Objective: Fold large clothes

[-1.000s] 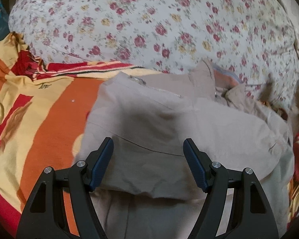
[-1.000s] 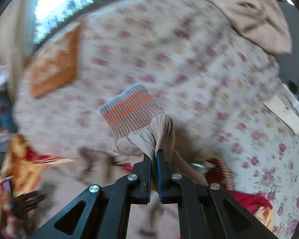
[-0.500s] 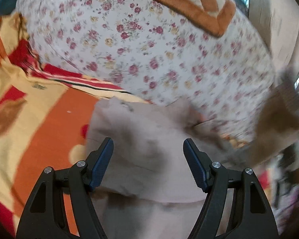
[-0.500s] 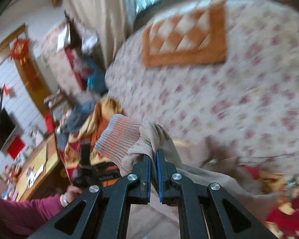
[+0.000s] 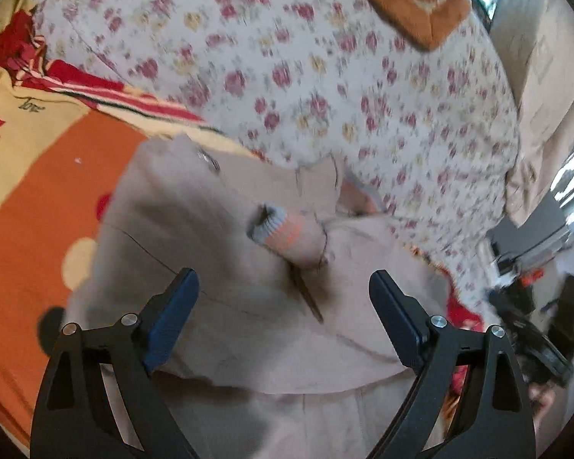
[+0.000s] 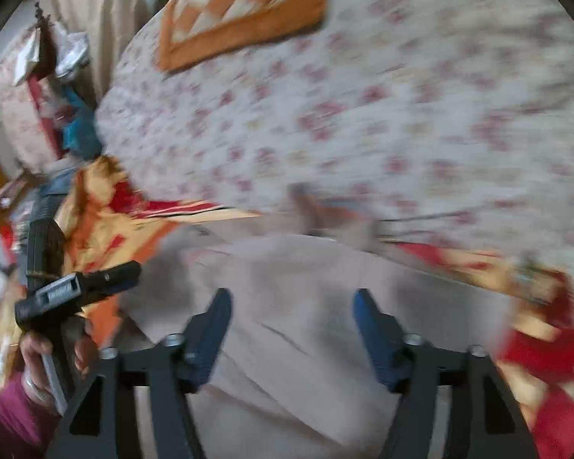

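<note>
A beige jacket (image 5: 218, 267) lies on the orange and yellow blanket (image 5: 38, 191). One sleeve with a grey and orange striped cuff (image 5: 273, 225) lies across its middle. My left gripper (image 5: 283, 298) is open and empty just above the jacket's near part. My right gripper (image 6: 291, 310) is open and empty over the same jacket (image 6: 306, 287), blurred by motion. The left tool (image 6: 57, 294) shows at the left of the right wrist view, held by a hand.
A floral quilt (image 5: 325, 76) is piled behind the jacket, with an orange checked cushion (image 5: 413, 4) on top. Dark equipment (image 5: 535, 306) stands at the right. Furniture and clutter (image 6: 49, 88) line the far left of the room.
My right gripper carried the sleeve cuff over the jacket, opened and let it go. The cuff now lies on the jacket's middle. The left gripper stayed open above the jacket.
</note>
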